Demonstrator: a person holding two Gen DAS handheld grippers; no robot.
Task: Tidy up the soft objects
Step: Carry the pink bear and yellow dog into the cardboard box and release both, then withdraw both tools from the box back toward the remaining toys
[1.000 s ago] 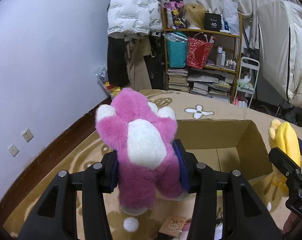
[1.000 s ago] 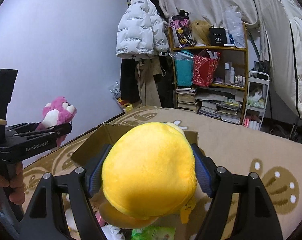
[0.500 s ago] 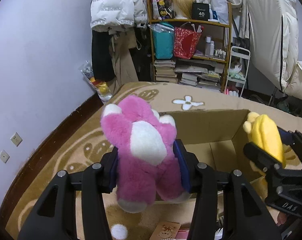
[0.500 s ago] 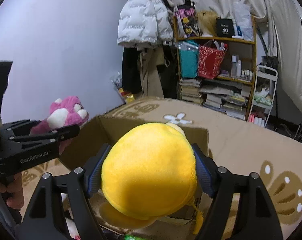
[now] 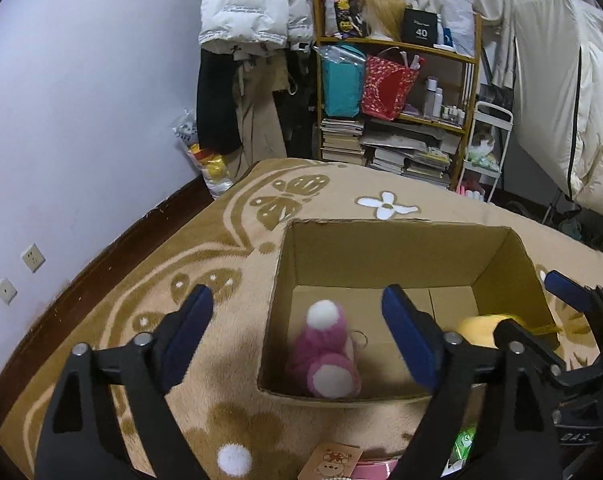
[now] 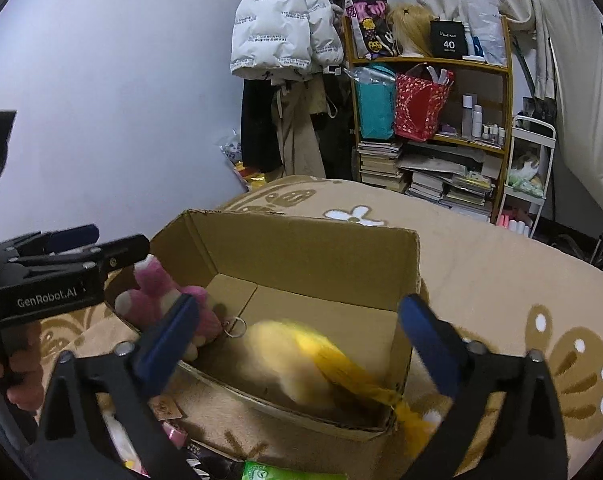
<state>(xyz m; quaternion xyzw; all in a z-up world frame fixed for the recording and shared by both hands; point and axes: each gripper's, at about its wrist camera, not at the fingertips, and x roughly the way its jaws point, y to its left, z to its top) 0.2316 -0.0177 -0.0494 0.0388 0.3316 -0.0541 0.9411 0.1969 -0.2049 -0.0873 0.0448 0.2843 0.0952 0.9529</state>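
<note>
Nearest the cameras: left tool [image 5: 297,340] with jaws opening, blue pads well apart and nothing pressed between them; right tool [image 6: 301,340] likewise opening, pads clear of everything. Below the left tool, the fuzzy pink plush toy with white paws and a white pom tail [image 5: 327,354] lies inside the open brown cardboard box [image 5: 393,236], at the near left corner, a small metal key ring [image 6: 237,326] showing at its side. Beside it, toward the right end of the box, the smooth yellow plush toy [image 6: 301,360] is blurred, judged to be dropping or just landing; its yellow tail end [image 6: 405,416] hangs over the near rim. Judgement on handling: both toys light, soft, compressible, not fragile; the pile gives grip, so a pinch across the torso should hold, while limbs or ring would let them swing. The box rests on a tan patterned bedspread [image 5: 229,240]. Farther back, a wooden shelf of books and bags [image 5: 397,92].
</note>
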